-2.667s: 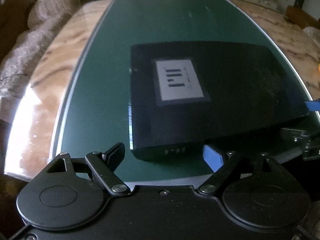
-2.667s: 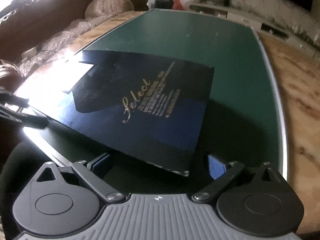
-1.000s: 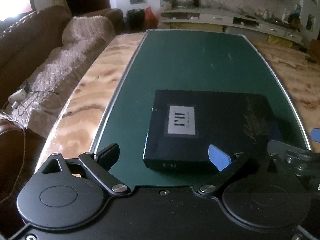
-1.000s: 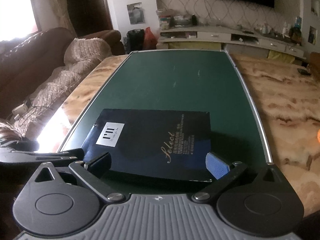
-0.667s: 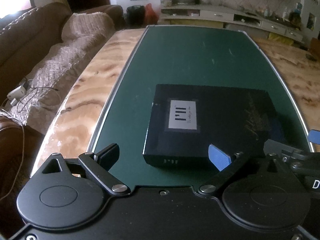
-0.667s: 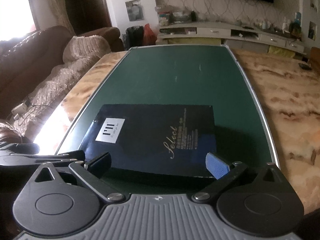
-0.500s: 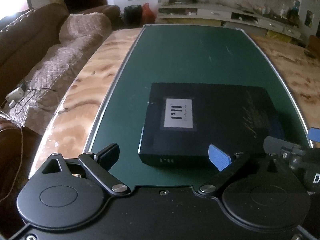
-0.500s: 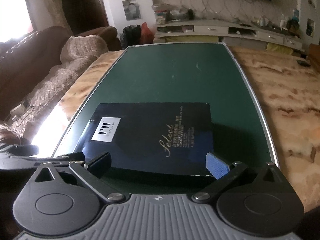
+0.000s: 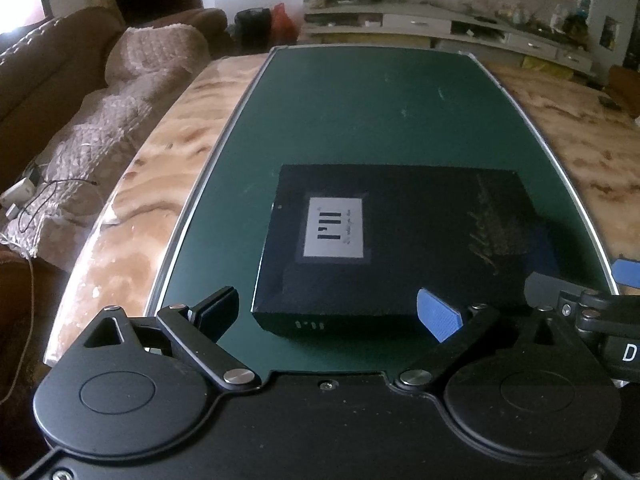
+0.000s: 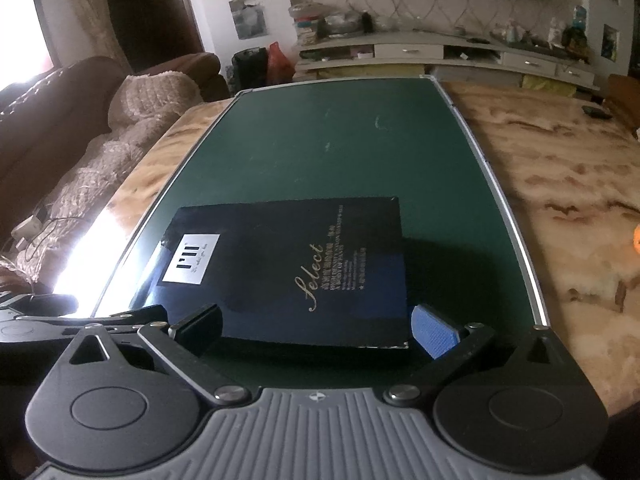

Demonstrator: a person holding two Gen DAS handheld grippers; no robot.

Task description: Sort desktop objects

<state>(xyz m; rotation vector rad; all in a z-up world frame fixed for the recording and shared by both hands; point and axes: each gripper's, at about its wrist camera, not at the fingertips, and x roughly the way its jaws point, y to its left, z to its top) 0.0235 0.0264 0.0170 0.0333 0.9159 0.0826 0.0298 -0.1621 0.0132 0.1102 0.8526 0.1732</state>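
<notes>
Left wrist: the left gripper (image 9: 328,312), jaws spread and empty, hangs just short of the box (image 9: 400,240), which lies flat and closed on the green mat (image 9: 360,112).

Right wrist: the right gripper (image 10: 316,328) is likewise released. Seconds ago its lid was tilted up; now it sits shut, so this box looks settled.

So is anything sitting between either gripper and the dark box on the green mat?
Nothing visible does. The dark box lies flat on the green mat, just ahead of the open left gripper and open right gripper, with only bare mat between them.
</notes>
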